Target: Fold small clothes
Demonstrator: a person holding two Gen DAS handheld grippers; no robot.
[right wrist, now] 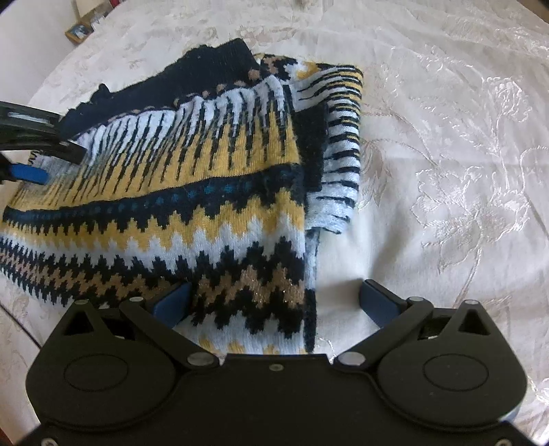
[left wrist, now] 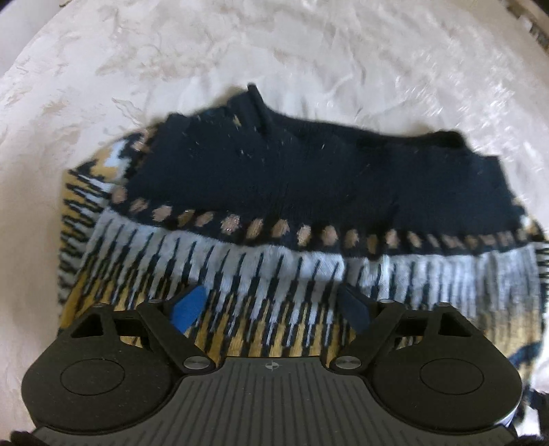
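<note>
A small knitted sweater point(left wrist: 274, 178) lies folded on the cloth, with a navy top band, white and black stripes and yellow zigzags. My left gripper point(left wrist: 271, 308) hangs open just above its striped band, blue pads wide apart and nothing pinched. In the right wrist view the sweater point(right wrist: 192, 192) spreads to the left, one sleeve folded along its right edge. My right gripper point(right wrist: 278, 302) is open over the sweater's near right corner. Its left finger point(right wrist: 175, 302) is over the knit and its right finger point(right wrist: 381, 302) is over bare cloth. The left gripper point(right wrist: 41, 161) shows at that view's left edge.
A white embroidered tablecloth point(right wrist: 446, 171) covers the surface all around the sweater. A small box-like object point(right wrist: 79, 31) sits at the far left corner. The surface's edge runs along the lower left point(right wrist: 13, 322).
</note>
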